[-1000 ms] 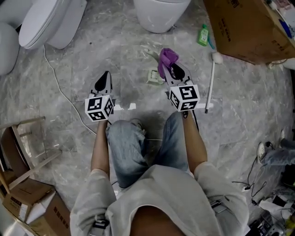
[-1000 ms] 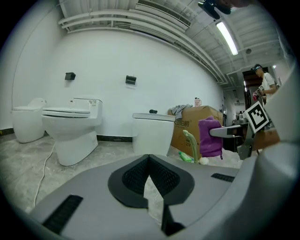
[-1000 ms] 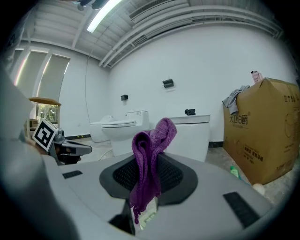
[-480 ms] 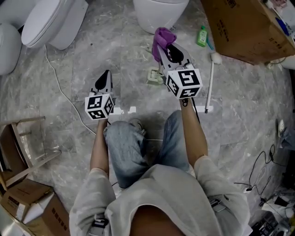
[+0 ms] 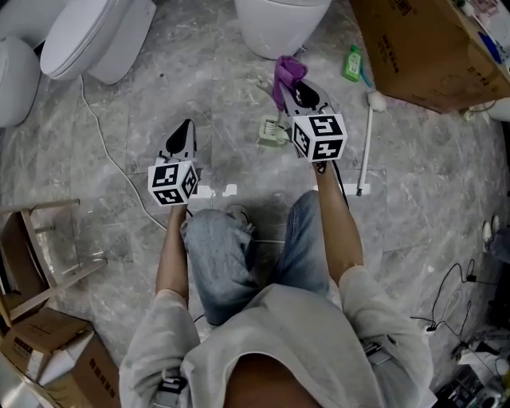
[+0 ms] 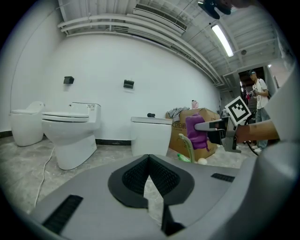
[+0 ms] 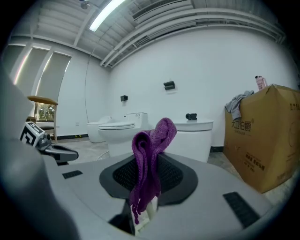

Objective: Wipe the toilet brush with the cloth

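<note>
Currently: your right gripper (image 5: 299,93) clamps the purple cloth (image 5: 287,72), your left gripper (image 5: 182,134) sits closed and empty, the toilet brush (image 5: 365,143) lies on the floor (image 5: 159,96) nearby, wiping apparently not yet begun.

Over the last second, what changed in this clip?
The right tool, clamped on the purple cloth, moved forward, away from the person and toward the toilet, carrying the cloth along. The left tool and the toilet brush on the floor stayed put.
</note>
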